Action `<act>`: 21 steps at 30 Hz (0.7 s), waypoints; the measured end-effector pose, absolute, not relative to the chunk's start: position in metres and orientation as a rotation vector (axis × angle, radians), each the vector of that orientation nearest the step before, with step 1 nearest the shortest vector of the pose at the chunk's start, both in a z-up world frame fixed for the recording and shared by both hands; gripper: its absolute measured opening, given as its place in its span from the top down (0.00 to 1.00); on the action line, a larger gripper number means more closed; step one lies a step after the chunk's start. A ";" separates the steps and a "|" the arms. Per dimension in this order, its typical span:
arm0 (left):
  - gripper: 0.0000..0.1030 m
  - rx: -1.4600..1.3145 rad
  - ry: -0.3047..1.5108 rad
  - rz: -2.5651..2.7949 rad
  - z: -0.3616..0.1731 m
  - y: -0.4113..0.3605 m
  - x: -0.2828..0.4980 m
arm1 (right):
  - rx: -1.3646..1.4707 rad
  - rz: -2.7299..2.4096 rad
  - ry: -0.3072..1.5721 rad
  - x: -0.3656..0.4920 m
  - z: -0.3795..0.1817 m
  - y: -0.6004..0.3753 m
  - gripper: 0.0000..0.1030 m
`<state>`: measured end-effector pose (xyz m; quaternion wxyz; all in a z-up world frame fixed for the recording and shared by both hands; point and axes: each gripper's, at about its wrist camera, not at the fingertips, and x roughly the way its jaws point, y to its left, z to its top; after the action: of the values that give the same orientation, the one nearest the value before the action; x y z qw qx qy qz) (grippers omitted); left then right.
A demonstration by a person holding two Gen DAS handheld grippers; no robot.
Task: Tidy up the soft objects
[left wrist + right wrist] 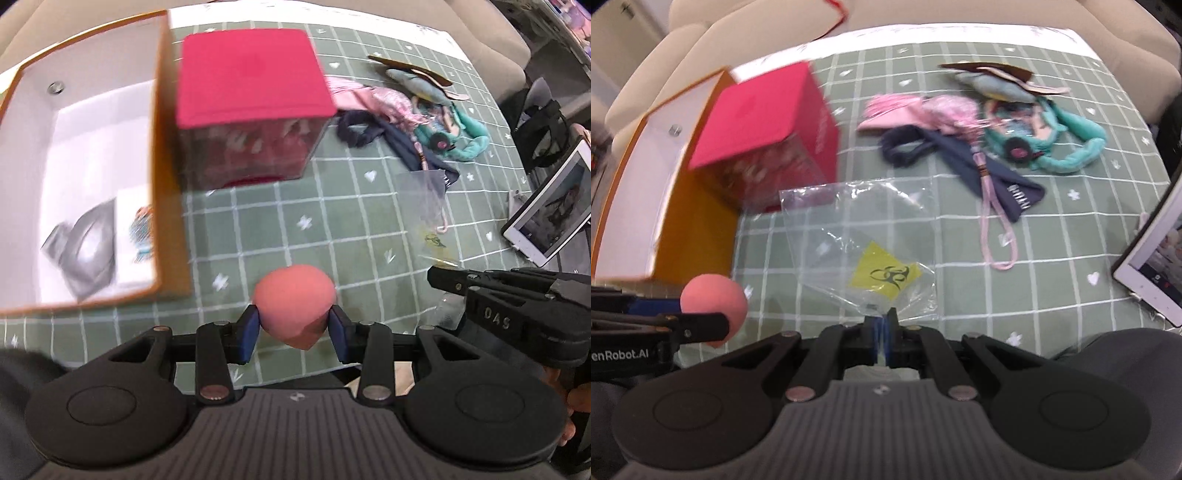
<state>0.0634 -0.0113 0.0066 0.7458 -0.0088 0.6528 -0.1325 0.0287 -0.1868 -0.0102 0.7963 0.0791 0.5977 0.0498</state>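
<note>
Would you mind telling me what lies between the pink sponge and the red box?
Only bare green checked cloth lies between the pink sponge and the red box, as the left wrist view shows.

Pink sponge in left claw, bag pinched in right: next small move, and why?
Probably bring the pink sponge, clamped in the left claw, toward the clear bag pinched at its edge by the shut right claw. The bag's mouth isn't visibly open yet, so go slowly.

A green checked tablecloth (960, 295) covers the table, with a beige sofa (923, 11) just behind it.
</note>
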 end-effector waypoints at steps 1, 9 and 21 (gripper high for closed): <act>0.56 -0.022 1.426 -0.283 0.007 -0.006 0.058 | 0.153 0.116 1.284 0.024 -0.009 -0.178 1.00; 0.56 -0.068 1.387 -0.218 0.016 0.036 0.010 | 0.002 0.233 1.275 -0.006 0.000 -0.116 1.00; 0.56 -0.221 1.344 -0.127 0.022 0.114 -0.021 | -0.168 0.380 1.248 -0.016 0.010 -0.032 1.00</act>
<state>-0.0208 0.1138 0.0220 0.7751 -0.1019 0.6207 -0.0587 -0.0160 -0.0323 0.0105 0.7914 -0.0781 0.5801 0.1764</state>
